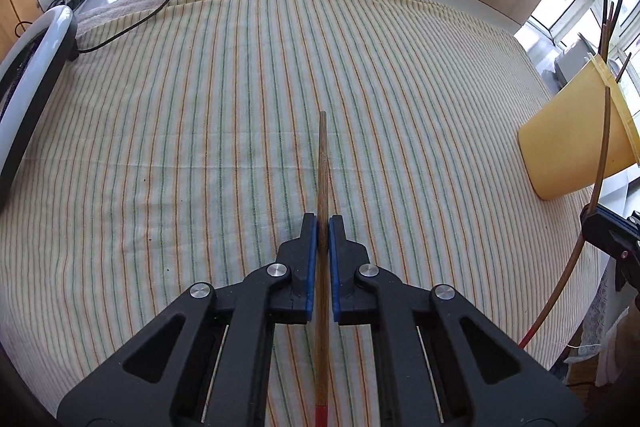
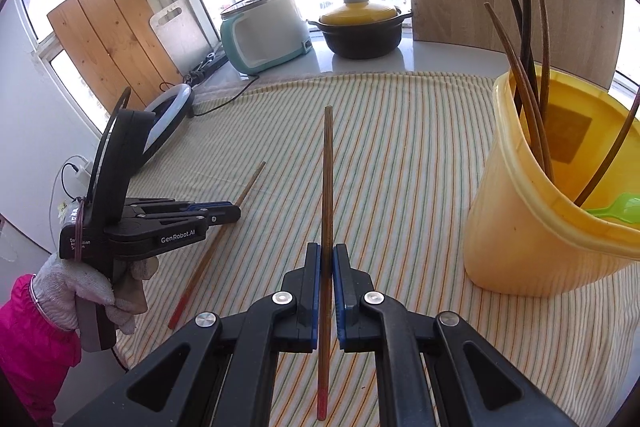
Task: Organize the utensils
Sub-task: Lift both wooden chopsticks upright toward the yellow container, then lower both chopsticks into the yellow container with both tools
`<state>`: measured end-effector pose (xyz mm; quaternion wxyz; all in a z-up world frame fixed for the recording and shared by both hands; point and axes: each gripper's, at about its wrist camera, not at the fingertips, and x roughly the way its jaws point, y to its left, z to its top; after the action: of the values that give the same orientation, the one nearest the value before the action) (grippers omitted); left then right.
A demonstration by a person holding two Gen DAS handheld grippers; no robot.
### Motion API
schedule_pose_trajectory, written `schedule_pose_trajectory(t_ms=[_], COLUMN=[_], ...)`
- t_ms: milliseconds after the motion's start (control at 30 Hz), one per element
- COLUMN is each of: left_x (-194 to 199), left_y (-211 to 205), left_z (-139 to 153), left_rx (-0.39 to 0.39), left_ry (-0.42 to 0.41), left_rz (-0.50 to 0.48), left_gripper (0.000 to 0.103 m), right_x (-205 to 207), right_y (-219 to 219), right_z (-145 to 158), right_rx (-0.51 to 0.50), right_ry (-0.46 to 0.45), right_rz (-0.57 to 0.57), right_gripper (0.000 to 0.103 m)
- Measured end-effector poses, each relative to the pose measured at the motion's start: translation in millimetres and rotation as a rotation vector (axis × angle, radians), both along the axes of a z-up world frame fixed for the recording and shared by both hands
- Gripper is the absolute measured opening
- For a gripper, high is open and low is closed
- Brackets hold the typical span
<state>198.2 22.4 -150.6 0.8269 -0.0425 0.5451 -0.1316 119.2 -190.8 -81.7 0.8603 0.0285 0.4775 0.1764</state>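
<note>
Right wrist view: we pinch one chopstick (image 2: 328, 187) in each gripper (image 2: 327, 259), likely aligning them lengthwise for the yellow holder (image 2: 532, 227); left gripper (image 1: 323, 231) likewise clamped.

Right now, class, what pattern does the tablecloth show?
Thin green and orange stripes on the cream tablecloth, clearest in the left wrist view.

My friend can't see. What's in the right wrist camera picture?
The right gripper pinches a brown chopstick over a striped cloth. Beside it, the left gripper pinches another chopstick, and a yellow cup holds more.
</note>
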Motion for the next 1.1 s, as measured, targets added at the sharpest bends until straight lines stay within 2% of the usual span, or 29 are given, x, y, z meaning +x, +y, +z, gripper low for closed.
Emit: schedule_pose_trajectory(t_ms=[400, 833, 1100], left_x=[-46.6, -79.0, -86.6], left_y=[-3.3, -30.8, -58.6], left_z=[81.5, 135.6, 164.0], left_rx=[-0.198, -0.297, -0.352], left_ry=[-0.252, -0.396, -0.448], left_rz=[0.011, -0.069, -0.137], left_gripper=[0.004, 0.004, 0.004], right_x=[-27.4, -67.0, -86.1], right_y=[-30.3, -76.4, -111.8], right_z=[28.8, 75.2, 104.9], right_rx=[0.047, 0.109, 0.131], right_ry=[-0.12, -0.288, -0.366], right_rz=[-0.046, -0.132, -0.2], right_gripper=[0.004, 0.004, 0.004])
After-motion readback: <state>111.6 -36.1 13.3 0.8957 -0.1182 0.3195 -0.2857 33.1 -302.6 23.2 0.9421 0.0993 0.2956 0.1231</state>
